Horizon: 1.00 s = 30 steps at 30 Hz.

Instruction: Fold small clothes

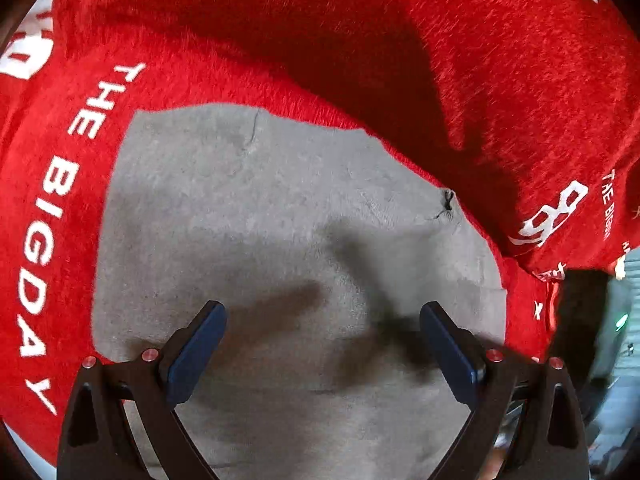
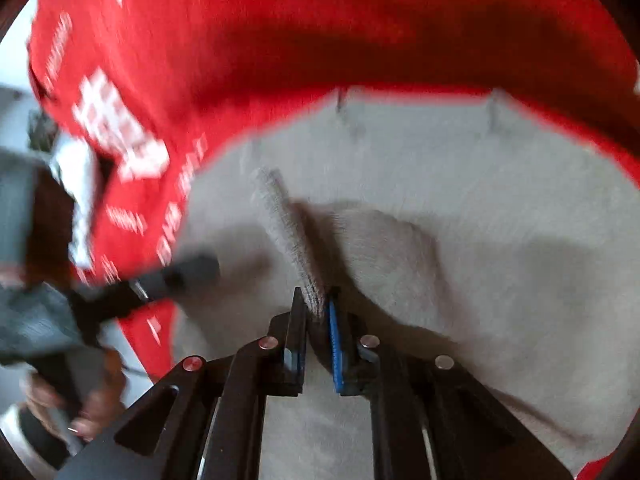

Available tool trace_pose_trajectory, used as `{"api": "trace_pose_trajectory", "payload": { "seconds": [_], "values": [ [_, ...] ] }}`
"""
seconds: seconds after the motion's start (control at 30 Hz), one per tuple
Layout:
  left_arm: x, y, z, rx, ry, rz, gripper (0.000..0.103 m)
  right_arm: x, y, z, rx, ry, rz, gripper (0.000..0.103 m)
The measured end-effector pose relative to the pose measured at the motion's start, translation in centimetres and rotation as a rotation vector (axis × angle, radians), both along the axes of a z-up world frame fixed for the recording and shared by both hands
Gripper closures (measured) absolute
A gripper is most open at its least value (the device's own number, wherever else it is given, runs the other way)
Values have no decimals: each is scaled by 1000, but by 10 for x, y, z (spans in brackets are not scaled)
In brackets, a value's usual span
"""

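A grey knit garment lay spread over a red printed cloth, filling the centre and lower right of the right wrist view and the middle of the left wrist view. The right claw was clenched on a raised ridge of the grey fabric, a fold that ran from the jaws toward the upper left of the frame. The left claw stood released, its dark blue pads wide apart above the flat grey knit with nothing between them; it showed again as a blurred dark shape at the left of the right wrist view.

The risks, judged from this moment, lay in the one-sided hold. With only a narrow pinch of knit taken, the fabric could slip from the right claw if it were lifted quickly, or stretch and bunch rather than fold cleanly. The free side, unheld by the left claw, could drag and leave the fold crooked. The red cloth beneath looked loose and rumpled, and a pull across it could carry it along, wrinkling the surface under the garment. Heavy blur in the right wrist view left it uncertain whether one layer or several sat in the pinch.
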State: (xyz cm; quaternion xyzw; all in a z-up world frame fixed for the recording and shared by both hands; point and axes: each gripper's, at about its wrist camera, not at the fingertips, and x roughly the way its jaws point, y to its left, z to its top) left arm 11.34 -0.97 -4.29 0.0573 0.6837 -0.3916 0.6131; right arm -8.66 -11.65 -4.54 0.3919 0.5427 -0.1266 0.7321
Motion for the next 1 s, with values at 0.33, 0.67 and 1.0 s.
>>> {"api": "trace_pose_trajectory", "payload": {
  "seconds": [0.33,0.67,1.0],
  "values": [
    [-41,-12,-8,22,39,-81,5,-110,-4,26,134,-38,-196,38],
    [-54,-31,-4,38,3,-134,87,-271,-39,-9,382,-139,-841,38],
    [-49,-27,12,1,-30,-153,87,-304,-70,7,278,-167,-901,96]
  ]
}}
